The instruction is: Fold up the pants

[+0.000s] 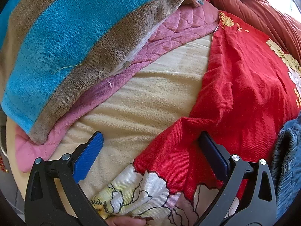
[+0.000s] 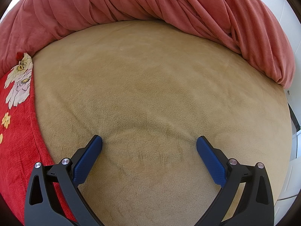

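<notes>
The pants [image 1: 235, 86] are red cloth with white and yellow flowers, spread on a beige bed [image 1: 150, 98]. In the left wrist view my left gripper [image 1: 150, 141] is open with its jaws wide, low over a corner of the red cloth; a hand shows at the bottom edge. In the right wrist view my right gripper [image 2: 149, 145] is open and empty over the bare beige blanket [image 2: 160, 94]. The red flowered cloth [image 2: 18, 122] lies at the left edge of that view.
A blue and brown striped blanket [image 1: 62, 43] lies on a pink quilted one [image 1: 175, 30] at the left. A dark blue ribbed garment [image 1: 287, 150] lies at the right edge. A rust-coloured blanket [image 2: 150, 1] is bunched along the far side of the bed.
</notes>
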Motion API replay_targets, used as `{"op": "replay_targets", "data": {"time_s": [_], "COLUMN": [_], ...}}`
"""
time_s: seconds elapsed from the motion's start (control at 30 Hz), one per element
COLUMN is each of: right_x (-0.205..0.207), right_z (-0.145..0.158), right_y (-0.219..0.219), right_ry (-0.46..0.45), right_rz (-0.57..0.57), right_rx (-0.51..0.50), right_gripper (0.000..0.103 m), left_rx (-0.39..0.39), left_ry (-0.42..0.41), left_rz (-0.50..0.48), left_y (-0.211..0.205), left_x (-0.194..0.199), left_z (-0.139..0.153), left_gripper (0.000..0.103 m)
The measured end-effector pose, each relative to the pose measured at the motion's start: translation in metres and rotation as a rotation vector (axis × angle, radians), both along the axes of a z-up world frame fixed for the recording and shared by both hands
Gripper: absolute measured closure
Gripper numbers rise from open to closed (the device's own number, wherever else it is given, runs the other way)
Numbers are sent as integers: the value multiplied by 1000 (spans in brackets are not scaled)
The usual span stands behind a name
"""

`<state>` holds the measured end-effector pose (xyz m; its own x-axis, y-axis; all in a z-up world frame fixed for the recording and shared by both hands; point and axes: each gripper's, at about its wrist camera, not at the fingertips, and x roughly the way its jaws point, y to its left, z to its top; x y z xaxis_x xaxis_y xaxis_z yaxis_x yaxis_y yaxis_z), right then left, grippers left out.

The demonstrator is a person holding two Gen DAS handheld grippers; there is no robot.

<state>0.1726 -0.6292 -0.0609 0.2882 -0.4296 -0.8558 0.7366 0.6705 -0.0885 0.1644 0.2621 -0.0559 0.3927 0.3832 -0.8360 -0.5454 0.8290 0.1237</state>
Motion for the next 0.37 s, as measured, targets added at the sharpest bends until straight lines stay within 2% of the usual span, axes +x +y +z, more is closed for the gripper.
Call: {"op": "replay_targets", "data": {"time_s": [0.37], "right_x": [0], "right_z": [0], "right_y": [0], "right_ry": [0], "right_rz": [0], "right_rx": [0], "right_gripper": [4], "left_rx": [-10], "left_ry": [-6], "left_rz": [3], "left_y": [0], "left_x": [-2], "left_z": [1], "left_gripper": [8]}}
